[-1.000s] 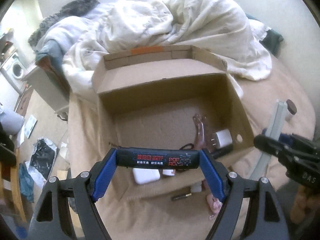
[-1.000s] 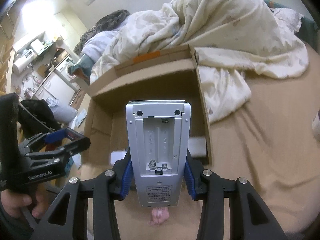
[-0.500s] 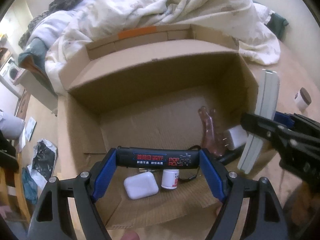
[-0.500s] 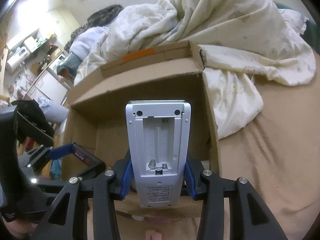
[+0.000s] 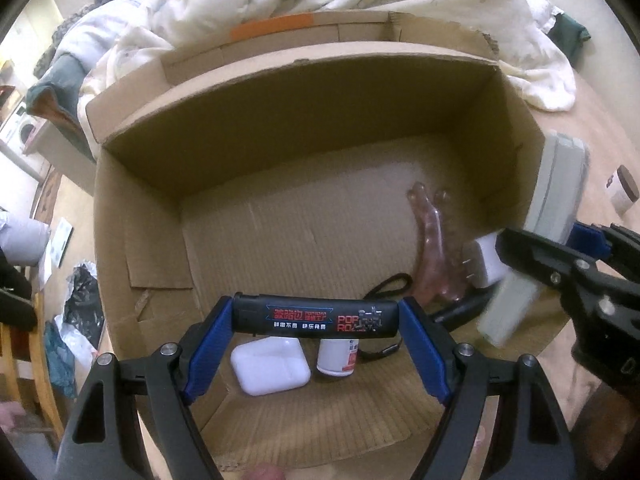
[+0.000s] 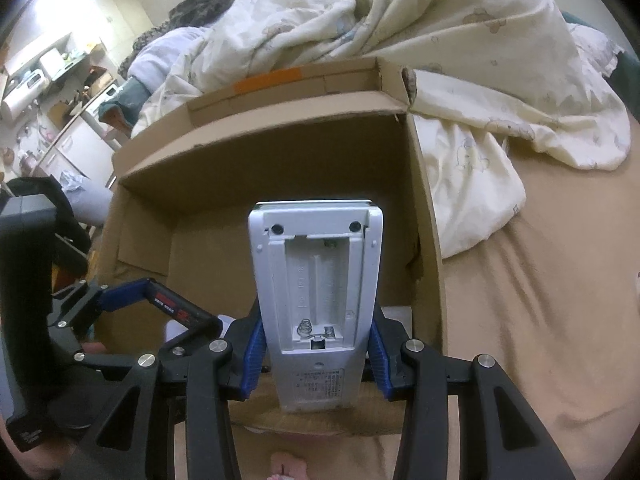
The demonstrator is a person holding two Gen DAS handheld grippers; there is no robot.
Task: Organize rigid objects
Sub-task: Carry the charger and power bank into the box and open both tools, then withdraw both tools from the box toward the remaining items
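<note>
Left claw [image 5: 316, 322]: clenched on a black oblong lighter-like stick with red and white print [image 5: 316, 321], gripped end to end between blue pads, crosswise above the near part of the box interior.
Right claw [image 6: 316, 354]: clenched on a grey-white plastic remote-style device [image 6: 316, 300], back side up, battery compartment uncovered with spring visible, long axis pointing forward over the near right part of the box.
Same device, left wrist view [image 5: 536, 240]: tilted, straddling the right wall of the box, held by the right claw [image 5: 568, 256].
Open brown cardboard box [image 5: 132, 216]: on the bed, flaps up, orange tape strip on the far flap.
Box contents: white rounded earbud case [image 5: 270, 366] near the front wall; small white cylindrical bottle [image 5: 338, 358] just beside it on the right; translucent pinkish forked plastic piece [image 5: 432, 240] near the right wall; white plug adapter with prongs [image 5: 482, 262] touching that piece; black cord loop [image 5: 390, 286] between stick and pinkish piece.
Outside box: small white jar with brown lid [image 5: 622, 190], right of the box on the tan bedsheet [image 6: 540, 300].
Behind box: rumpled cream duvet [image 6: 420, 28].
</note>
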